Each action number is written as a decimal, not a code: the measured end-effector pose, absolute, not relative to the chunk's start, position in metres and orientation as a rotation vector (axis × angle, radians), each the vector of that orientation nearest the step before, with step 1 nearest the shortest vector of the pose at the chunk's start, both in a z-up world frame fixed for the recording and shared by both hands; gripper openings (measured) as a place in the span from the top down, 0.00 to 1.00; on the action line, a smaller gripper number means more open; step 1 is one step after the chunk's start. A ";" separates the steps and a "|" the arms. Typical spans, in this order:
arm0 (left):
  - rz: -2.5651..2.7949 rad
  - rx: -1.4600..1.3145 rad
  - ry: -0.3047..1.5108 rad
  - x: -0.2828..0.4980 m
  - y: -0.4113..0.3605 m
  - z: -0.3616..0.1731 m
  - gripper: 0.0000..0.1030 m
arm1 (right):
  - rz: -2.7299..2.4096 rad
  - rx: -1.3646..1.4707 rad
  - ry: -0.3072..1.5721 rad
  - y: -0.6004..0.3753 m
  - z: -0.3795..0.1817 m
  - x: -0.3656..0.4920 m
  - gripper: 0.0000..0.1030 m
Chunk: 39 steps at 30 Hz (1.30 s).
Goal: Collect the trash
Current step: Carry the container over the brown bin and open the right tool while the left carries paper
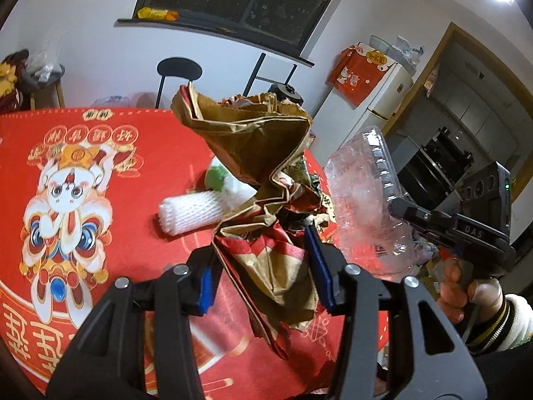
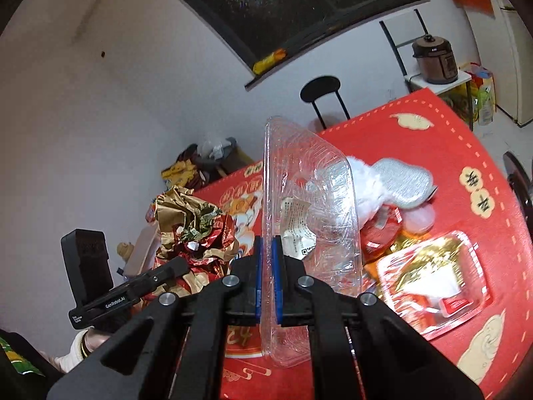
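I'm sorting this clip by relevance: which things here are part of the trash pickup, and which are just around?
Trash job:
- crumpled paper bag, in left gripper
- clear plastic box, in right gripper
- foam net on the table
- red tray
- white wad

Just around:
- stool
- rice cooker
- fridge

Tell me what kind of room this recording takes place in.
Most likely the dining corner of a home, next to a kitchen: a table under a festive red tablecloth, a white fridge by the wall, and a rice cooker on a side shelf.
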<state>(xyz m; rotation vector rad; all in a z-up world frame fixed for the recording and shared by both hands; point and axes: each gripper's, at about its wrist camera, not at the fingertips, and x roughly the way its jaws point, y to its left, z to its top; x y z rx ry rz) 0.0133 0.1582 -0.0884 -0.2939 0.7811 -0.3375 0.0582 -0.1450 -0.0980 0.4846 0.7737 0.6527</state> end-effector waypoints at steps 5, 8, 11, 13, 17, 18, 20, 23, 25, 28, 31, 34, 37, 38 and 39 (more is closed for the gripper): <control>-0.311 -0.274 0.773 0.021 0.111 -0.072 0.53 | 0.650 0.530 0.728 -0.205 -0.092 0.071 0.93; -0.306 -0.251 0.761 0.026 0.075 -0.064 0.53 | 0.634 0.540 0.697 -0.249 -0.089 0.080 0.93; -0.310 -0.242 0.752 0.033 0.040 -0.060 0.53 | 0.602 0.554 0.676 -0.295 -0.088 0.088 0.93; -0.315 -0.242 0.748 0.037 0.018 -0.058 0.53 | 0.573 0.566 0.668 -0.324 -0.090 0.094 0.93; -0.332 -0.245 0.758 0.049 -0.022 -0.061 0.53 | 0.472 0.565 0.671 -0.396 -0.101 0.103 0.93; -0.333 -0.244 0.762 0.052 -0.031 -0.063 0.53 | 0.447 0.566 0.675 -0.411 -0.105 0.106 0.93; -0.337 -0.254 0.767 0.059 -0.050 -0.067 0.53 | 0.382 0.570 0.691 -0.447 -0.116 0.111 0.93; -0.334 -0.277 0.778 0.067 -0.069 -0.072 0.53 | 0.299 0.566 0.725 -0.489 -0.133 0.121 0.93; -0.320 -0.285 0.791 0.072 -0.078 -0.076 0.53 | 0.264 0.550 0.745 -0.506 -0.144 0.128 0.93; -0.293 -0.289 0.813 0.077 -0.088 -0.082 0.53 | 0.217 0.518 0.785 -0.524 -0.163 0.145 0.93; -0.273 -0.283 0.834 0.081 -0.093 -0.087 0.53 | 0.164 0.484 0.830 -0.534 -0.184 0.165 0.93; -0.273 -0.266 0.861 0.086 -0.093 -0.089 0.53 | 0.093 0.445 0.868 -0.536 -0.202 0.182 0.93; -0.283 -0.239 0.875 0.093 -0.093 -0.089 0.53 | 0.033 0.413 0.881 -0.538 -0.210 0.190 0.89; -0.290 -0.230 0.871 0.097 -0.093 -0.088 0.53 | 0.014 0.401 0.882 -0.538 -0.211 0.192 0.85; -0.293 -0.225 0.870 0.099 -0.094 -0.088 0.53 | 0.001 0.395 0.879 -0.537 -0.211 0.194 0.76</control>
